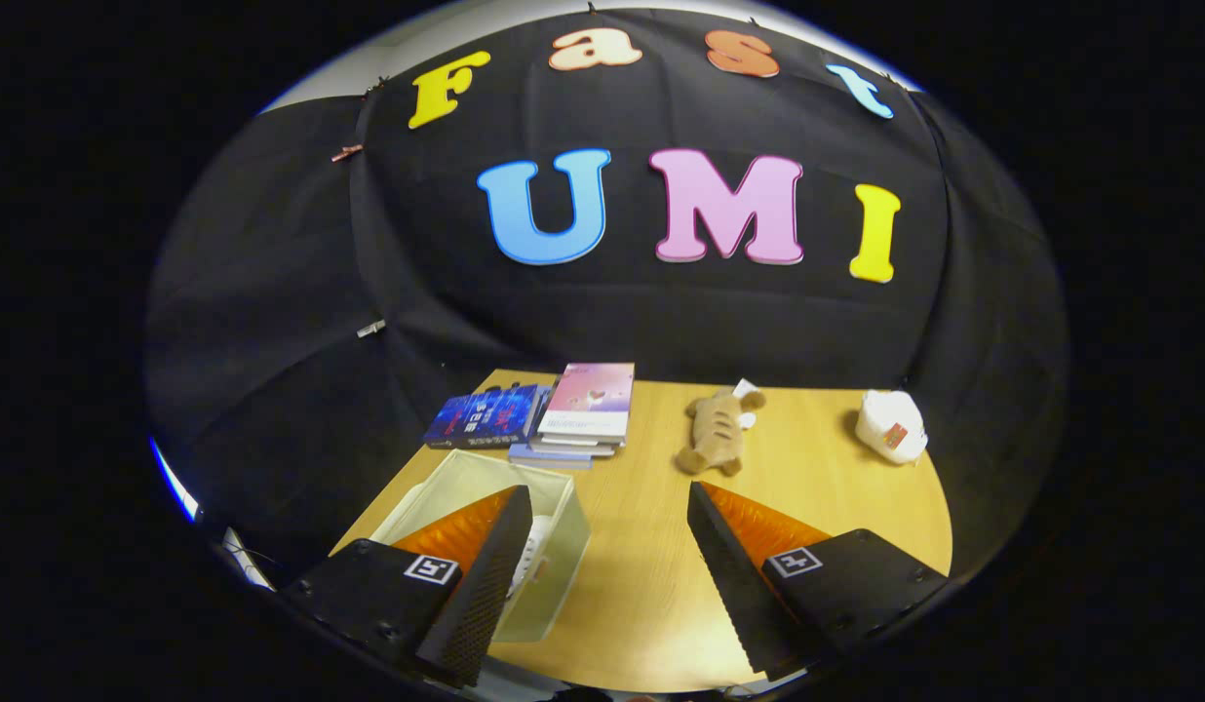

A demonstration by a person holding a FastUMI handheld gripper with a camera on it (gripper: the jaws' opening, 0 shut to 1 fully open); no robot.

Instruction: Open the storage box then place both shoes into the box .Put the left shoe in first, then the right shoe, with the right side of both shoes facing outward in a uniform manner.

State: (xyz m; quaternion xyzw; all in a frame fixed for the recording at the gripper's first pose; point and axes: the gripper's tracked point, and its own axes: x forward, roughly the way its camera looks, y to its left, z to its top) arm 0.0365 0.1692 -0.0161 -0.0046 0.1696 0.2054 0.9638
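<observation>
A clear plastic storage box point(554, 507) stands on the wooden table point(651, 585), partly behind my left finger point(485, 575). Its top looks open. Something white, apparently a shoe point(538, 556), shows inside the box against its near wall, mostly hidden by that finger. A pale shape point(405, 502) lies at the box's left side; I cannot tell what it is. My gripper point(609, 492) is open above the table, nothing between its fingers. The right finger point(749, 565) hangs over bare wood to the right of the box.
Beyond the box, a stack of books point(583, 414) and a dark blue book point(484, 416) lie at the table's back. A brown plush toy point(717, 432) lies beyond the right finger. A white bundle point(890, 425) sits at the far right, near the table's edge.
</observation>
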